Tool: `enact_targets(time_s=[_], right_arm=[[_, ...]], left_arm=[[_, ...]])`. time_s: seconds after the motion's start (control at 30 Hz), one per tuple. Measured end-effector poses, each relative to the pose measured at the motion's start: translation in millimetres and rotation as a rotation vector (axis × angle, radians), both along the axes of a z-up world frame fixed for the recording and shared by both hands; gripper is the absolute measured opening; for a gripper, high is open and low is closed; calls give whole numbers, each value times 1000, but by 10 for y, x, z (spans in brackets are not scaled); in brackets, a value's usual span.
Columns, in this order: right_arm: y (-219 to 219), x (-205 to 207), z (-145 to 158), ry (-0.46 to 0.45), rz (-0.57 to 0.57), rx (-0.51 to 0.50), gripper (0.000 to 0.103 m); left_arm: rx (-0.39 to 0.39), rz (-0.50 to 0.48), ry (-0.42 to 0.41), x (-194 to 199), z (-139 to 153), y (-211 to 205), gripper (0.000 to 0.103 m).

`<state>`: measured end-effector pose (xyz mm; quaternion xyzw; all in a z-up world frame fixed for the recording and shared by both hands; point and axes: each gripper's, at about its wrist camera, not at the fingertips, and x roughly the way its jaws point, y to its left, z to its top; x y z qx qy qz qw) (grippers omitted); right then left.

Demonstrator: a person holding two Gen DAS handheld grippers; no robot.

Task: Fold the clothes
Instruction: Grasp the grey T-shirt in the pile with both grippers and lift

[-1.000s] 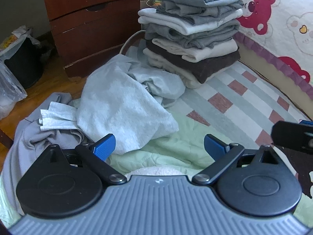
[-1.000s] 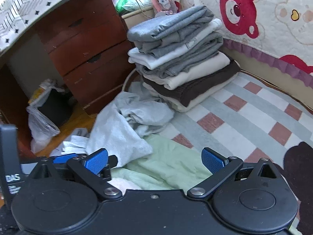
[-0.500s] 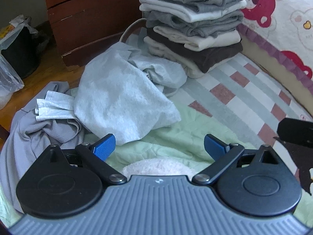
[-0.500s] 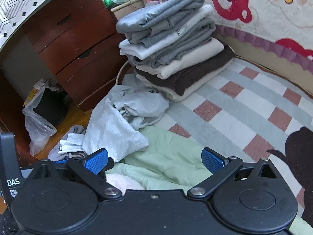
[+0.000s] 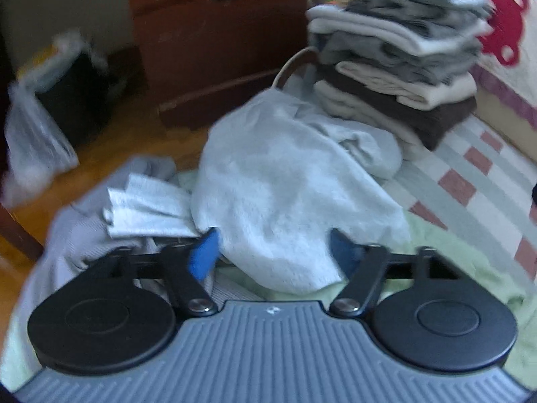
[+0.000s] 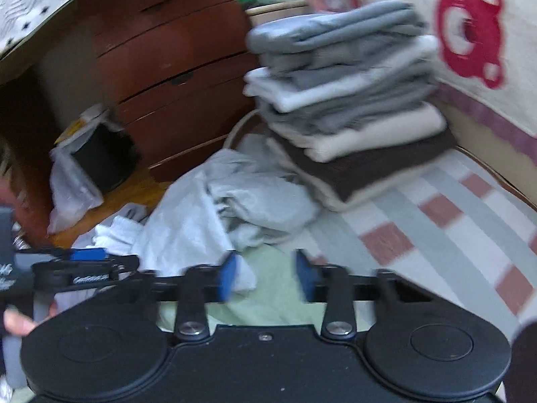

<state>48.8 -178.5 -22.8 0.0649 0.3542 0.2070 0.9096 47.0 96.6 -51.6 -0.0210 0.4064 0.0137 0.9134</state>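
A crumpled light grey garment (image 5: 285, 184) lies on a pale green cloth (image 5: 453, 262) spread over the bed. My left gripper (image 5: 273, 253) is low over it. Its jaws are closing, and the garment's near lobe lies between the blue pads (image 5: 204, 255); motion blur hides any contact. In the right wrist view the same garment (image 6: 201, 215) is ahead and to the left. My right gripper (image 6: 266, 277) is closing too, with a narrow gap over the green cloth (image 6: 268, 302) beside the garment's corner. The left gripper (image 6: 84, 255) shows at that view's left edge.
A tall stack of folded clothes (image 5: 396, 67) stands at the back on the striped, checked sheet (image 5: 470, 174). A grey ribbed garment (image 5: 77, 228) and a white cloth (image 5: 147, 201) hang at the bed's left edge. Beyond are a wooden dresser (image 5: 218, 33) and a bagged bin (image 5: 67, 94).
Both grippers moved forward and down toward the light grey garment. Both pairs of jaws narrowed, the right far more; the garment's lobe now sits between the left pads.
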Motion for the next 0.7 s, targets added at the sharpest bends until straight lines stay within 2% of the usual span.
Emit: enact_targets(time_s=[0.03,0.1,0.17,0.2,0.23,0.27,0.3,0.33,0.37,0.47,0.5,0.53,0.6,0.7], right_arm=[[53,44,-33,-6,32,20,12],[172,102,-123,-13,97,41,11],[311,199,-266,18,135,20,12],[368,238,-326,28,134,12,19],[422,324,-417,48,126,9,47],[463,394,-489,69,112,15,62],[504,497,-585,99,91,28,84],[534,576,-670,121,88,46,85],[564,654,-753,142,84,64,85],[748,918,-992,213,110,86,85],[808,971,-1055,216,116,88,83],[865,1024,-1116,232,132,100,54],[949,1054,-1160,259,187,138,10],[931,860,-969,163,229,178,9]], left_arm=[[-24,8,21,65,-62,56,53],[-42,31,56,153,-194,125,53],[-48,56,87,206,-314,182,53],[-49,69,95,224,-364,211,53],[-49,83,101,239,-410,240,54],[-50,96,107,254,-455,270,60],[-54,114,106,271,-513,305,66],[-59,130,110,300,-576,344,79],[-64,146,117,332,-638,382,87],[-134,192,150,394,-811,505,87],[-169,207,159,410,-854,537,88],[-206,222,169,426,-895,566,88],[-251,224,171,438,-911,579,87],[-318,200,158,443,-870,592,85]])
